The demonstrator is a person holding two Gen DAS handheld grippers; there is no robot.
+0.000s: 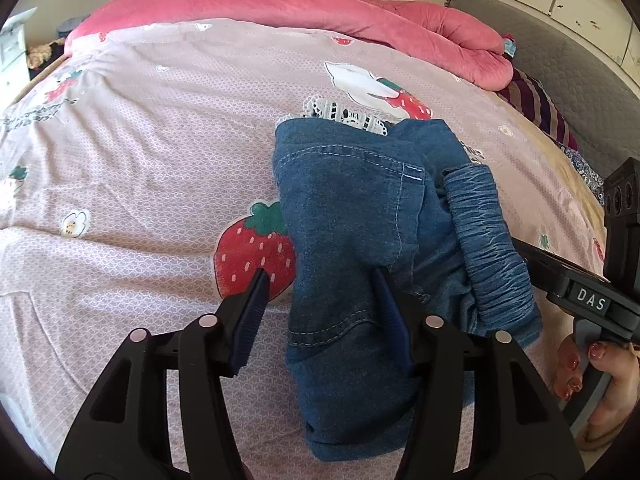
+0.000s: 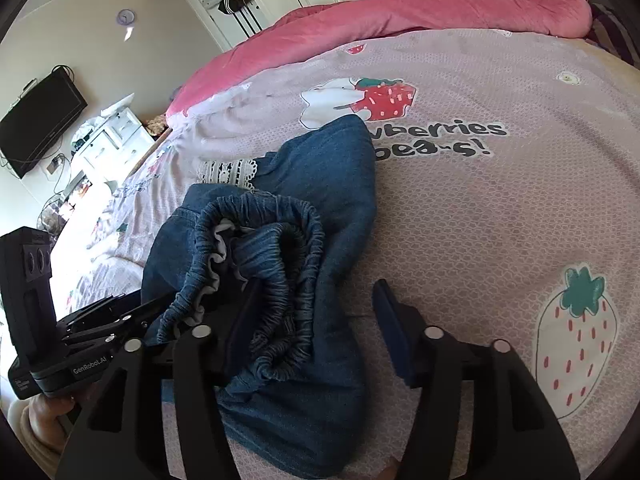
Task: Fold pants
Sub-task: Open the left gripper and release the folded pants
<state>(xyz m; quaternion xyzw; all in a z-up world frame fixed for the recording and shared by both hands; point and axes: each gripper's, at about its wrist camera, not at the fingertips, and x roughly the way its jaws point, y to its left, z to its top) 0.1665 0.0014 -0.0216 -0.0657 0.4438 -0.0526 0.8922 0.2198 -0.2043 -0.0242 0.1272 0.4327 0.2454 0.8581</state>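
Note:
Blue denim pants [image 1: 352,208] lie in a folded bundle on the pink strawberry-print bedcover [image 1: 160,140]. Their gathered elastic waistband [image 1: 484,232] is on the right side, and a white lace trim [image 1: 344,114] shows at the far end. My left gripper [image 1: 321,272] stands open over the bundle's near left edge, its right finger resting on the denim. In the right wrist view the pants [image 2: 340,200] sit below my right gripper [image 2: 318,282]. It is open, with the waistband [image 2: 296,264] lying loose between its fingers.
A rolled pink quilt [image 1: 280,4] lies along the far side of the bed. A grey headboard [image 1: 560,60] and striped pillow [image 1: 536,104] are at right. A hand with red nails [image 1: 580,368] holds the right gripper's body. A wall TV [image 2: 40,120] and white dresser [image 2: 112,136] stand beyond the bed.

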